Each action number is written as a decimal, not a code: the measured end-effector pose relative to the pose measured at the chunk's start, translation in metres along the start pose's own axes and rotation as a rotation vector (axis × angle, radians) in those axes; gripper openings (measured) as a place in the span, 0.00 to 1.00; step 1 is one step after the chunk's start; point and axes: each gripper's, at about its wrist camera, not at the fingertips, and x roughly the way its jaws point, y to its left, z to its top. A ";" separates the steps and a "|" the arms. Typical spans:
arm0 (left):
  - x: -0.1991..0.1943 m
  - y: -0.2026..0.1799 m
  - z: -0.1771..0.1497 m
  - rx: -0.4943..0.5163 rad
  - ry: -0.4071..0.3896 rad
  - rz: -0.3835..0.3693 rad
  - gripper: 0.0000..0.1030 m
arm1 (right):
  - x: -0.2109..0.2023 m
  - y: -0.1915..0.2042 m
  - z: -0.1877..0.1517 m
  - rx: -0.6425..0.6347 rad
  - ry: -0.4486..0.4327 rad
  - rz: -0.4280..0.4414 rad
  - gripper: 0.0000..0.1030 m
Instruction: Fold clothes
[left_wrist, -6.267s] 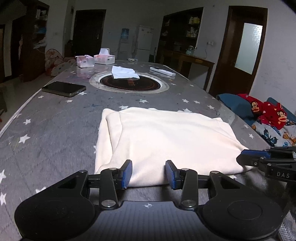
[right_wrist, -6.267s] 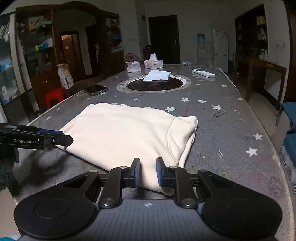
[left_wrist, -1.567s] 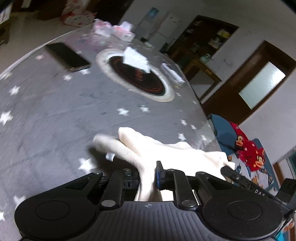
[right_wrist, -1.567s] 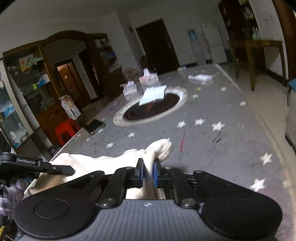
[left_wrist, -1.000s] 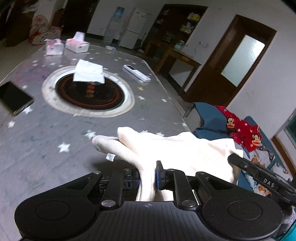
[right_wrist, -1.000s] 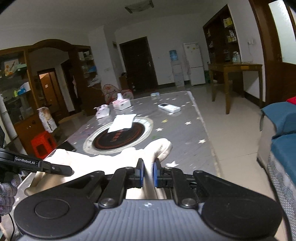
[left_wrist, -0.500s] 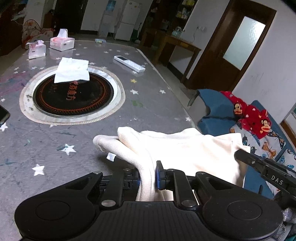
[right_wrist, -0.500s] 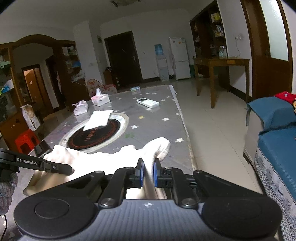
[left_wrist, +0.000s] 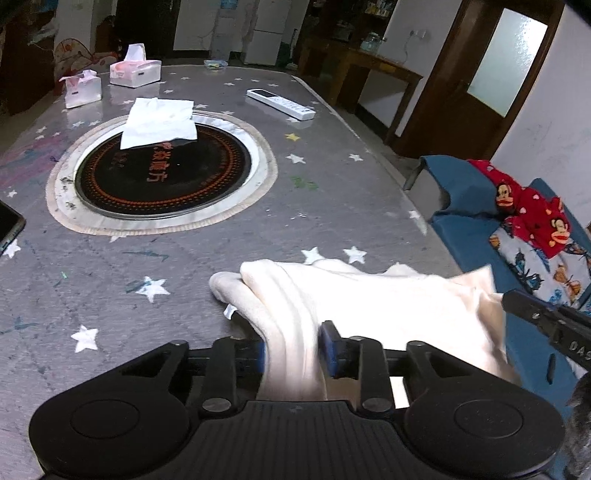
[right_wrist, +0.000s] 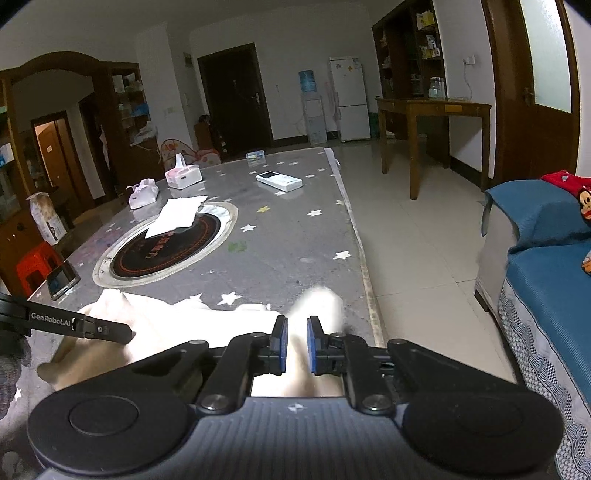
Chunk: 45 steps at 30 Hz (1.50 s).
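Note:
A cream folded garment (left_wrist: 369, 302) lies near the right front part of the grey star-patterned table (left_wrist: 184, 266). My left gripper (left_wrist: 291, 350) holds a thick fold of it between the jaws, which look slightly parted. My right gripper (right_wrist: 294, 343) grips the other end of the same garment (right_wrist: 177, 321), its pads (right_wrist: 280, 343) pressing the cloth. Each gripper's tip shows in the other's view: the right one at the right edge (left_wrist: 535, 317), the left one at the left edge (right_wrist: 85, 326).
A round black hotplate (left_wrist: 162, 177) with a white tissue (left_wrist: 159, 122) sits mid-table. Two tissue boxes (left_wrist: 135, 72), a white remote (left_wrist: 280, 103) and a phone (right_wrist: 61, 282) lie further off. The table's right edge (right_wrist: 365, 280) is close; a blue sofa (right_wrist: 546, 258) stands beyond.
Both grippers have carried the garment forward and right along the table and lowered it. The jaws of both look a little wider than half a second ago.

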 end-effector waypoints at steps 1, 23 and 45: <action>0.000 0.001 0.000 -0.001 0.000 0.005 0.38 | 0.001 0.001 0.000 -0.003 -0.001 0.000 0.10; 0.005 0.016 -0.013 0.017 -0.003 0.101 0.55 | 0.025 0.035 -0.029 -0.091 0.109 0.039 0.36; -0.025 0.016 -0.050 0.060 -0.043 0.144 0.63 | -0.009 0.063 -0.052 -0.163 0.102 0.040 0.52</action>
